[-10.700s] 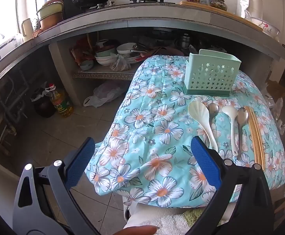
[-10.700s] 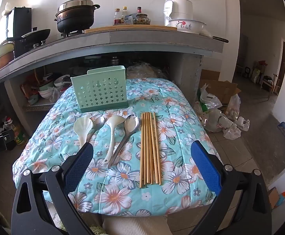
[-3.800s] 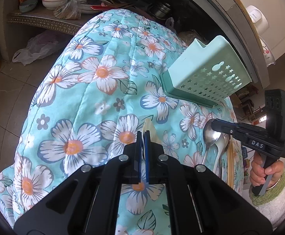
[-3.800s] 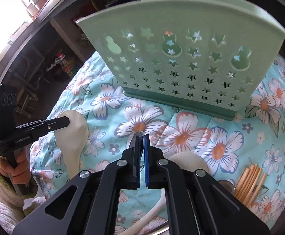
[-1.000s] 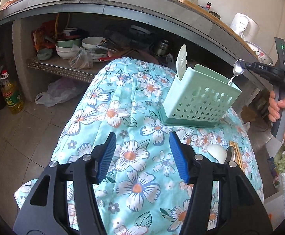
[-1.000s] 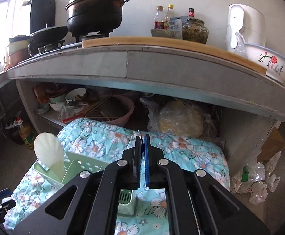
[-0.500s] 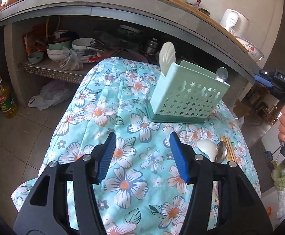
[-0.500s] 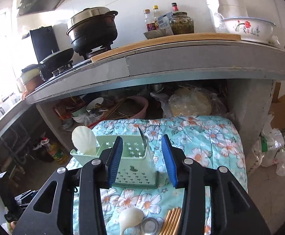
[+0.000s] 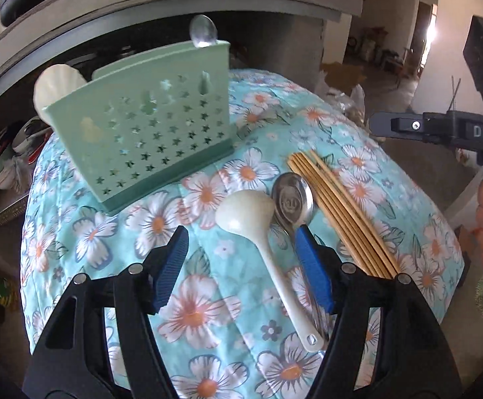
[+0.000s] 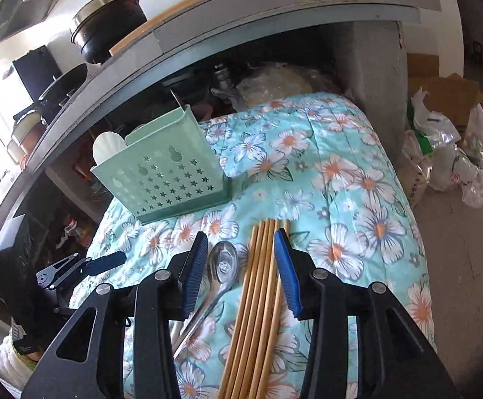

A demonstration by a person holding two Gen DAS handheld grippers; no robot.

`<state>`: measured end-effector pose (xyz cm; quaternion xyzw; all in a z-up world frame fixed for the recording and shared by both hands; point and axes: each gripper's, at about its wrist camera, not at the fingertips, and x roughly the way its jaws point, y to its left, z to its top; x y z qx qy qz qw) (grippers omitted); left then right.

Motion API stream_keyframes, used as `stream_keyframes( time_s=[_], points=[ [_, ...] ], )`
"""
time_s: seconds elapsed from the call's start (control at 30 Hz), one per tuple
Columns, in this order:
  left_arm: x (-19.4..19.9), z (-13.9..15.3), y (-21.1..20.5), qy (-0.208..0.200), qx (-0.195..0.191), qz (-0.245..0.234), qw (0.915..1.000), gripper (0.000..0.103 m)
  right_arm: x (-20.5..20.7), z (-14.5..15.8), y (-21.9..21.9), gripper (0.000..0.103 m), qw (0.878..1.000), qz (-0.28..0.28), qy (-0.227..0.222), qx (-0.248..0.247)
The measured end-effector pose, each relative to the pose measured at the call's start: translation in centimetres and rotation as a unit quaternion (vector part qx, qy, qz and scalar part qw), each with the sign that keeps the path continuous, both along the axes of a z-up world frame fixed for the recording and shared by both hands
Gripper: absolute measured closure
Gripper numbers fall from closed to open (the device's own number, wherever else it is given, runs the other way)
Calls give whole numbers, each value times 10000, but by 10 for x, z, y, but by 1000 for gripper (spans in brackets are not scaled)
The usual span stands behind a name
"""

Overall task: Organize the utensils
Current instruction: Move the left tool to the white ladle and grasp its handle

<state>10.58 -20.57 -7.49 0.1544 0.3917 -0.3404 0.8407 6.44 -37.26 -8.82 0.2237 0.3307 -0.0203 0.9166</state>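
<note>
The green star-punched caddy [image 9: 148,133] stands on the floral cloth [image 9: 85,232]. A white scoop [image 9: 55,83] and a metal spoon [image 9: 203,31] stick out of it. A white spoon [image 9: 251,212], a second metal spoon [image 9: 293,196] and a row of chopsticks [image 9: 338,209] lie in front. My left gripper [image 9: 241,262] hovers low over the white spoon's handle; its jaws are opening and nothing is pressed. My right gripper [image 10: 240,266] is open above the lying metal spoon [image 10: 223,266] and the chopsticks [image 10: 261,266], gripping neither.
A concrete counter [image 10: 274,10] with a black pot [image 10: 108,30] overhangs the table's far end, with bowls on a shelf below. Plastic bags [image 10: 457,153] and a cardboard box [image 10: 440,89] sit on the floor to the right. The cloth drops off at its rounded edges.
The right gripper let go of a metal spoon into the caddy and opened. Both grippers then swung down over the utensils lying on the cloth, and the left jaws widened.
</note>
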Motion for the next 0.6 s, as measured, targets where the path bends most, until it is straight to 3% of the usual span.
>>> stream_keyframes(
  time_s=[0.17, 0.33, 0.5, 0.6],
  points=[
    [9, -29, -26, 164, 548, 68, 9983, 41, -11, -10, -15, 62, 9997, -143, 3, 183],
    [15, -47, -32, 315, 896, 214, 9952, 63, -17, -16, -25, 62, 9991, -243, 23, 333],
    [16, -47, -28, 525, 745, 349, 9952, 93, -20, -22, -27, 62, 9986, -209, 32, 485],
    [24, -46, -13, 886, 396, 578, 9936, 94, -21, -24, -24, 62, 9984, -133, 23, 547]
  ],
)
